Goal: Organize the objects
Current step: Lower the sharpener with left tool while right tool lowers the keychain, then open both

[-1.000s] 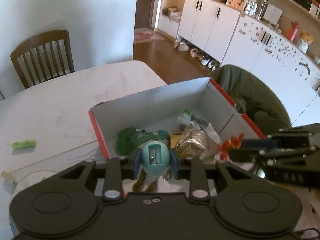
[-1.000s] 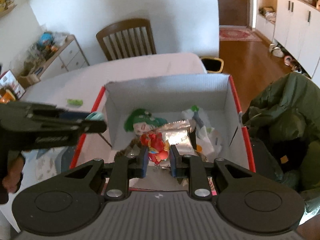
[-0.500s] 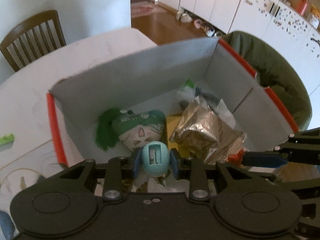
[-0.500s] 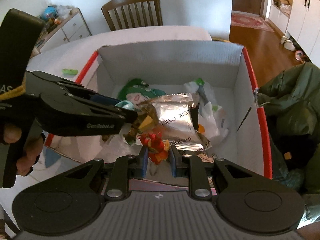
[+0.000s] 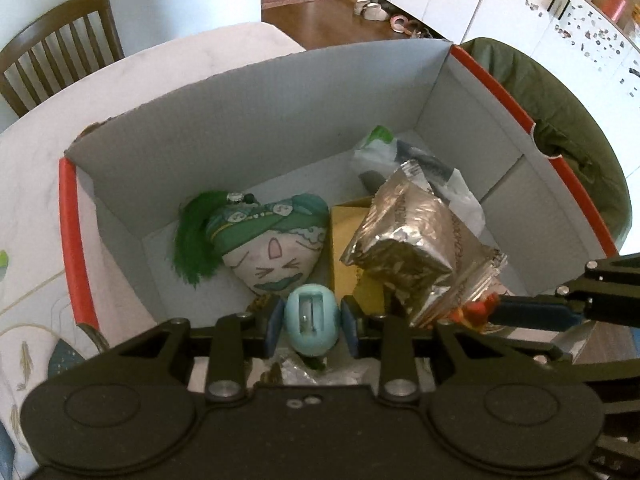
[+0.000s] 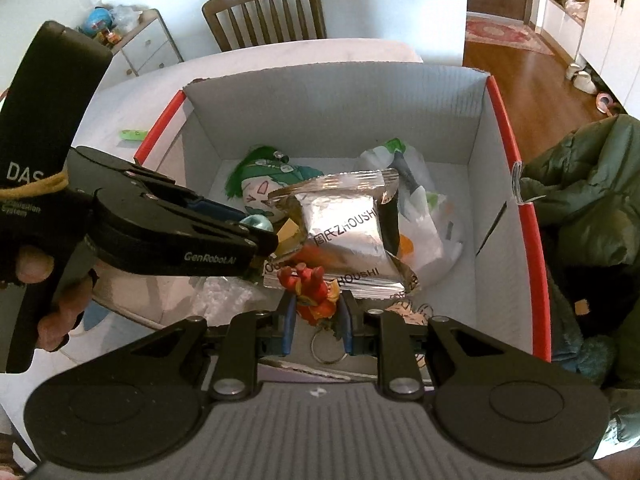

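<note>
Your left gripper (image 5: 310,322) pinches the egg-shaped blue pencil sharpener (image 5: 311,324) over the near left of the open cardboard box (image 5: 248,128), above the green-haired doll (image 5: 272,248). Your right gripper (image 6: 317,307) clamps the red keychain figure (image 6: 314,294) just before the silver foil packet (image 6: 344,236). Both sit low inside the walls, so a release would likely drop each toy among the others rather than onto the table (image 5: 36,152).
</note>
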A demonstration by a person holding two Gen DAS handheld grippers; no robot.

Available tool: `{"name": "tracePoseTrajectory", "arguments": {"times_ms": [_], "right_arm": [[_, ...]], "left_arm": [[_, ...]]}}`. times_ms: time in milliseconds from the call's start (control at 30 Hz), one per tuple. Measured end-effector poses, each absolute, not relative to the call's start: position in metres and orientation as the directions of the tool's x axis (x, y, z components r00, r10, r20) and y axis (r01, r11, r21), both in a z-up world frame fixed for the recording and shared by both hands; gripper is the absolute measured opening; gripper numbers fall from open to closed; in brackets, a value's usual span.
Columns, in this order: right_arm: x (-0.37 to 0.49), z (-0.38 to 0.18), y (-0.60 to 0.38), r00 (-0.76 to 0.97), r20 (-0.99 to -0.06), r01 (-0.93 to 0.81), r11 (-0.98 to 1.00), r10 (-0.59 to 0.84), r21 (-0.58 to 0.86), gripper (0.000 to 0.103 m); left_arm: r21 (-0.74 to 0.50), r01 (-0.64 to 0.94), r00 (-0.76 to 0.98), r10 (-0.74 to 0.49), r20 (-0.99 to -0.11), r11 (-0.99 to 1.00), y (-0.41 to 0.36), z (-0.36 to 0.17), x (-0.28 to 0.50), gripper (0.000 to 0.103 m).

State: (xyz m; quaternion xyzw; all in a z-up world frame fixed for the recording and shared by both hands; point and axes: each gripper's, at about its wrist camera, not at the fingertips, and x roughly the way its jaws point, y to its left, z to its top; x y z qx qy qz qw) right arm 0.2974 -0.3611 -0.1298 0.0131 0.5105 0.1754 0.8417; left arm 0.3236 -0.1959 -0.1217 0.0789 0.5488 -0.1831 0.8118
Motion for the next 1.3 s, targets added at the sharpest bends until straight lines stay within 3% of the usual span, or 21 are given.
{"name": "tracePoseTrajectory", "arguments": {"times_ms": [233, 467, 567, 800, 833, 933, 1300], "right_arm": [[0.294, -0.122, -0.369, 0.421, -0.843, -0.285, 0.931, 0.335, 0.228, 0.022], [0.286, -0.108, -0.375, 0.438, -0.827, -0.288, 0.927, 0.352, 0.242, 0.023], [0.283, -0.100, -0.375, 0.464, -0.818, -0.288, 0.931, 0.341, 0.225, 0.030], [0.274, -0.081, -0.369, 0.496, -0.792, -0.314, 0.924, 0.355, 0.218, 0.030], [0.272, -0.078, -0.367, 0.500, -0.789, -0.320, 0.923, 0.357, 0.214, 0.033], [0.266, -0.071, -0.362, 0.523, -0.771, -0.335, 0.919, 0.363, 0.206, 0.054], [0.250, -0.049, -0.326, 0.547, -0.745, -0.345, 0.914, 0.382, 0.215, 0.058]], "left_arm": [[-0.072, 0.380, 0.322, -0.204, -0.924, 0.922, -0.194, -0.125, 0.321, 0.035], [-0.068, 0.374, 0.352, -0.209, -0.912, 0.925, -0.191, -0.116, 0.310, 0.047], [-0.072, 0.378, 0.374, -0.224, -0.900, 0.923, -0.190, -0.106, 0.302, 0.054], [-0.088, 0.376, 0.437, -0.260, -0.861, 0.923, -0.181, -0.071, 0.281, 0.062], [-0.088, 0.372, 0.447, -0.262, -0.855, 0.924, -0.179, -0.066, 0.278, 0.064], [-0.077, 0.366, 0.481, -0.260, -0.837, 0.927, -0.173, -0.053, 0.269, 0.066], [-0.086, 0.330, 0.550, -0.266, -0.791, 0.940, -0.123, -0.025, 0.244, 0.081]]}}
